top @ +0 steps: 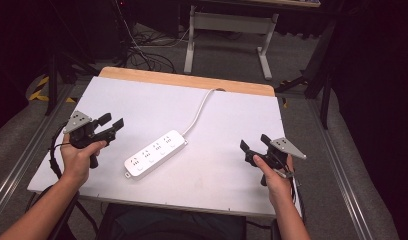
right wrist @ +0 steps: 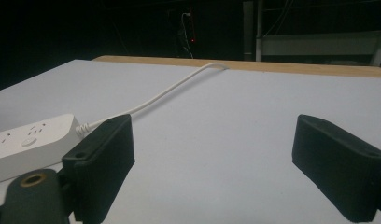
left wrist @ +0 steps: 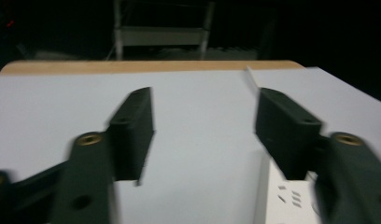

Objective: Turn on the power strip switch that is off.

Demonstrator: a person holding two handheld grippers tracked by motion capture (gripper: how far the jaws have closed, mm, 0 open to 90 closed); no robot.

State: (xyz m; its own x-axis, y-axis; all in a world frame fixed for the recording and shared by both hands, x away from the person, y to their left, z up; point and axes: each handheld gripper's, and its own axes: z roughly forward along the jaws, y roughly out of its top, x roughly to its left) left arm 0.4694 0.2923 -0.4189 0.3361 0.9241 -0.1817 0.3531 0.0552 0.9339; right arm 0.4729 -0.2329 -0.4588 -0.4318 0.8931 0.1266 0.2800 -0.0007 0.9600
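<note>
I hold both sets of jaws spread wide and empty above the counter (top: 227, 107), nothing between them on either side. The power strip (top: 155, 153) lies flat a little left of the middle of the high view, its long axis slanting from the lower left up toward the upper right, and its white cord (top: 199, 111) leaves the upper-right end and curves away to the wooden far edge of the counter.

My left gripper (top: 112, 123) sits at the left of the high view, jaws aimed rightward, with the strip just below and to the right of them. In the left gripper view the strip's socket face (left wrist: 291, 196) peeks out at the lower right, tucked partly behind the right-hand jaw, so it is near but off to one side, not between the jaws.

My right gripper (top: 254, 144) hangs at the right of the high view, well apart from the strip; in the right gripper view the strip's corded end (right wrist: 34, 142) lies at the far left, beyond the left-hand jaw.

I judge the left gripper the nearer one. To take the strip, it would need to swing toward the lower right and close across the narrow width.
</note>
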